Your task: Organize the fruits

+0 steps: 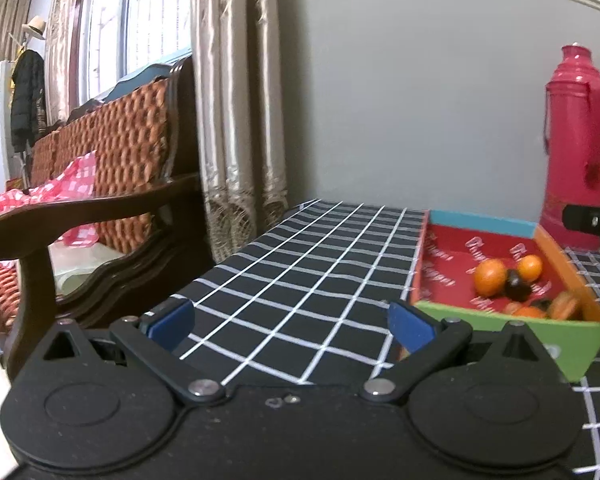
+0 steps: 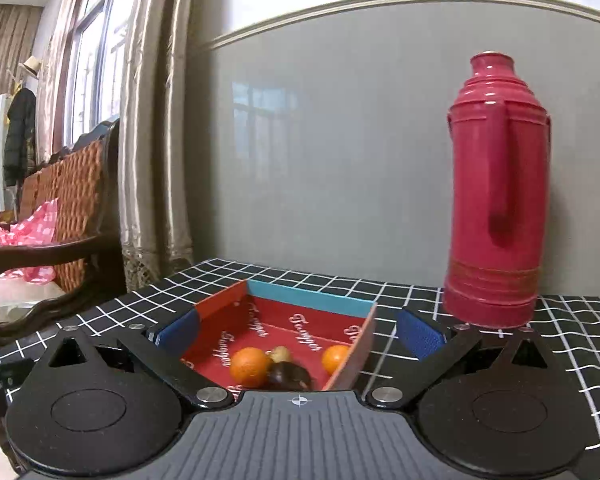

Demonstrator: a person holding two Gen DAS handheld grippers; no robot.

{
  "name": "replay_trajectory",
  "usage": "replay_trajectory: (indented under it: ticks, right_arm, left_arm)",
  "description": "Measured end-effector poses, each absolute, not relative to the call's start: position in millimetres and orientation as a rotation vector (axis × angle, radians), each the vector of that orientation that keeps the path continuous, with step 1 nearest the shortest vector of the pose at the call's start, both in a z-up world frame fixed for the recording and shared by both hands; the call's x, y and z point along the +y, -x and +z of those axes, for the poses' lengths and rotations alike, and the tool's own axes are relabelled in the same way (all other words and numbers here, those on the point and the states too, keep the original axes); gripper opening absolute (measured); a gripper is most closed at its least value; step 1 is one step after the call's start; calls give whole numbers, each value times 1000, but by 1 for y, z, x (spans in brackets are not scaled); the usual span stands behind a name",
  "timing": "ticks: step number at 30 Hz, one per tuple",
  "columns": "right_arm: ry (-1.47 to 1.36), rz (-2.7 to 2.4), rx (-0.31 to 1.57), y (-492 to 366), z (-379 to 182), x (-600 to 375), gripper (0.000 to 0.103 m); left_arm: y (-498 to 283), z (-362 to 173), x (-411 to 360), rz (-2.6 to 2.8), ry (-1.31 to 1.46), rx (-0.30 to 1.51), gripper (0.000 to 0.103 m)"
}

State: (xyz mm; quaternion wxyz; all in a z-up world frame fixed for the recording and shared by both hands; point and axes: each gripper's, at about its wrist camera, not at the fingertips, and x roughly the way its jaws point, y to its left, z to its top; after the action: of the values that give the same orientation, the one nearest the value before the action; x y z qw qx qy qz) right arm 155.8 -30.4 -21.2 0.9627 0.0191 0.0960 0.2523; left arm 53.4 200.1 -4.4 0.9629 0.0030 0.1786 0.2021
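My right hand-held gripper (image 2: 298, 334) gapes wide, empty, over the tray (image 2: 312, 300); I'd back out level, clear of the oranges (image 2: 250, 366); left hand-held gripper (image 1: 290, 326) open, empty too

Left gripper (image 1: 292, 322) jaws spread wide, nothing between the pads, right gripper (image 2: 298, 330) likewise wide apart, both pointing slightly downward.

A red thermos (image 2: 496, 208) is stood upright at the far right on a black checked tablecloth (image 1: 300, 264). A wooden sofa (image 1: 112, 184) and curtains (image 1: 236, 92) are seen at the left.
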Motion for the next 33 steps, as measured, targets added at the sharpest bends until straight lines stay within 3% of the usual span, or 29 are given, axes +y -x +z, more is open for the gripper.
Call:
replay_trajectory:
  ticks: [10,21,33]
  right_arm:
    - [-34,426,182,-118,5,-105,103]
    - [-31,328,181,15,10,-215,103]
    - [26,316,91,82,-16,-222,103]
  left_arm:
    - [-52,20,134,271,4,311,97]
    - [40,30,70,134,-6,300,97]
    - [102,21,61,195,0,206,97]
